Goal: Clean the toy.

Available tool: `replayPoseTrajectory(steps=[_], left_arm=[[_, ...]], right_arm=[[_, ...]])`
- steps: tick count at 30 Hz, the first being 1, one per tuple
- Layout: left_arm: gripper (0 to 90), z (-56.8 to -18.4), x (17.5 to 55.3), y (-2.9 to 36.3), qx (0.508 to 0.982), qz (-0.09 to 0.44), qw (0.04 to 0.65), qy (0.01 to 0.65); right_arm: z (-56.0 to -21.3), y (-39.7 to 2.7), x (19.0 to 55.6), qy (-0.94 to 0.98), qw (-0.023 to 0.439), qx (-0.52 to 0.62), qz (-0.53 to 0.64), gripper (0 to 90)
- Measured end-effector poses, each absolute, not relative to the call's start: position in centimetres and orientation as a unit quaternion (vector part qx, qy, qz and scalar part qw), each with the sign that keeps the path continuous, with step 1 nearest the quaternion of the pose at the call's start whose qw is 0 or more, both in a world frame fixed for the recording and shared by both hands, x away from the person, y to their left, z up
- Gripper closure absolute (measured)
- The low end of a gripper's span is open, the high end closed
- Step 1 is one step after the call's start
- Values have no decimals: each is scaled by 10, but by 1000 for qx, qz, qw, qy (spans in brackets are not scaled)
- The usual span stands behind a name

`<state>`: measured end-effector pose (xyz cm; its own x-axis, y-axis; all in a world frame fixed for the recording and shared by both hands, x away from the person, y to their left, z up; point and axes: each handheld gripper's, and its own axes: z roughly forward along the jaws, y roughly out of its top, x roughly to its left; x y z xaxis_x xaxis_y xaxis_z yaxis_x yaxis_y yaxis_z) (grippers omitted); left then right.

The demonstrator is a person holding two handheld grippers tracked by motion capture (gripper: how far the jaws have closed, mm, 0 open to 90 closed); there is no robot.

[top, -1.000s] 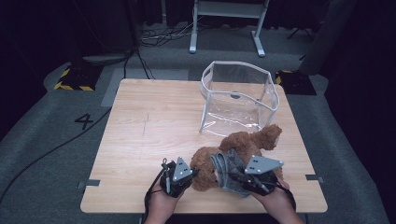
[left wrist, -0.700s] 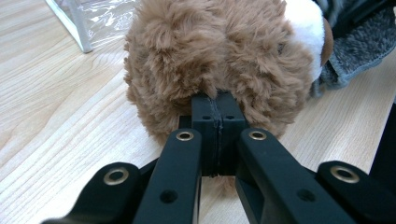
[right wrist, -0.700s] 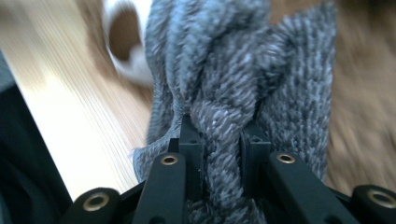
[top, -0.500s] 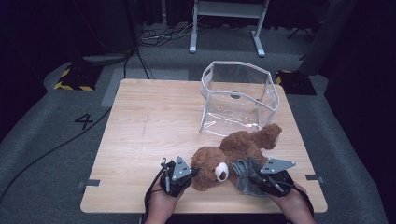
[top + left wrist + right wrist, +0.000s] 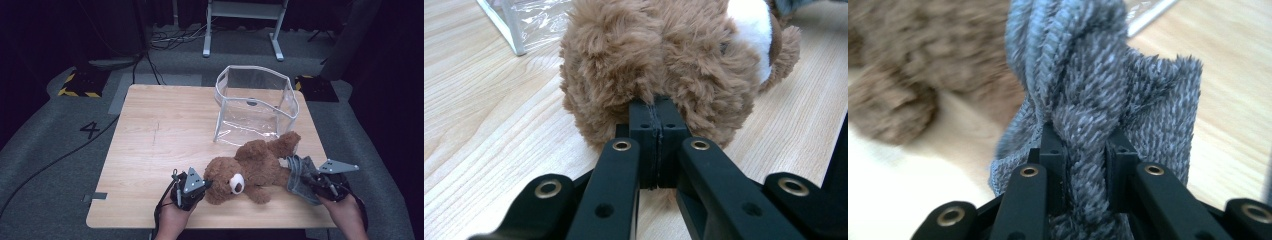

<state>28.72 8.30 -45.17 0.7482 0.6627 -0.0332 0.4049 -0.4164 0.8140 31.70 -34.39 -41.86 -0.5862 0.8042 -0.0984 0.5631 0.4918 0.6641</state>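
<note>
The left claw (image 5: 657, 112) is clenched tight on the fur at the head of a brown teddy bear (image 5: 255, 167), its jaws pressed together with only a pinch of plush between them, pinning the toy near the front edge of the wooden desk (image 5: 165, 135). The right claw (image 5: 1087, 150) grips a bunched fold of a small grey knitted garment (image 5: 300, 175), the cloth squeezed thick between its jaws; in the high view that garment lies just beside the bear's lower body on the person's right, touching it. The bear lies on its side across the desk, its white muzzle toward the camera, one foot reaching toward a clear plastic bag (image 5: 256, 107) that stands open behind it. The work in hand appears to be taking the garment off the bear, and the cloth looks all but clear of the toy. The next move likely calls for drawing it fully free while the left claw holds the head steady.
</note>
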Motion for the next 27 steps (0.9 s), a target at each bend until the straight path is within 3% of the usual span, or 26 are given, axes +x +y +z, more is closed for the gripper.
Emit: replayPoseTrajectory(steps=[4,7,10,14,20,27], left_arm=[[858,-451,286,86,824,147,440,326],[782,-451,285,87,822,147,442,328],[681,-451,284,89,820,141,448,327],[511,-451,284,92,811,135,460,335],[453,-449,281,101,802,134,467,347],[465,-453,277,101,807,124,460,349]], right_arm=[[-418,-361,334,821,201,446,295,753],[-430,-369,350,816,179,472,283,716],[-442,-372,360,819,157,482,268,594],[-441,-373,359,810,170,486,281,431],[-417,-356,342,821,191,435,317,416],[-399,-303,321,861,180,318,355,449]])
